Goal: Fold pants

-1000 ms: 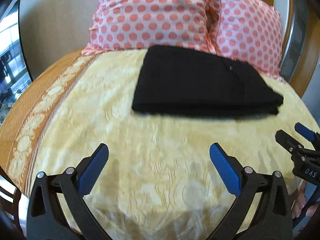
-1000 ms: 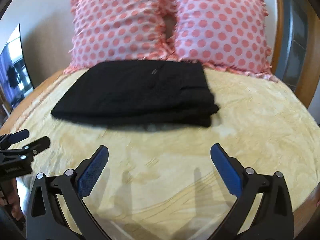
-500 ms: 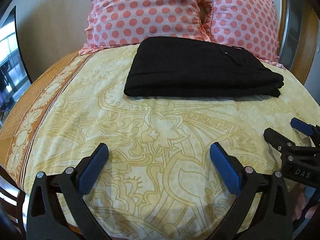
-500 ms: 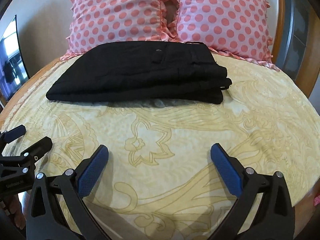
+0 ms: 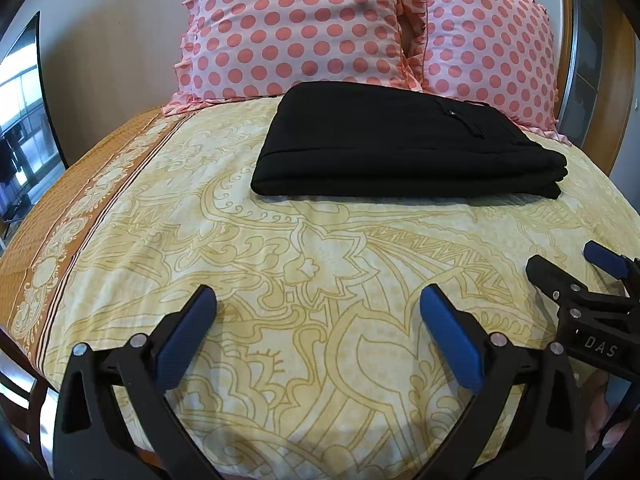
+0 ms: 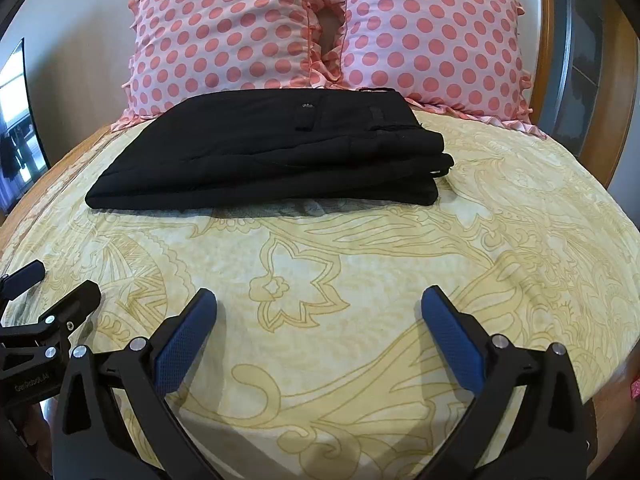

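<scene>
Black pants (image 5: 396, 148) lie folded in a flat stack on the yellow patterned bedspread (image 5: 320, 272), just in front of the pillows; they also show in the right wrist view (image 6: 276, 152). My left gripper (image 5: 318, 304) is open and empty, over the bedspread well short of the pants. My right gripper (image 6: 318, 304) is open and empty, also short of the pants. The right gripper shows at the right edge of the left wrist view (image 5: 568, 264), and the left gripper at the left edge of the right wrist view (image 6: 60, 284).
Two pink polka-dot pillows (image 5: 296, 28) (image 5: 488, 48) lean against the wall behind the pants. An orange border (image 5: 72, 200) runs along the bed's left side. A wooden frame (image 6: 612, 80) stands at the right.
Both grippers have pulled back and steadied, so the pants sit farther off. The pants lie still; both grippers stay open.
</scene>
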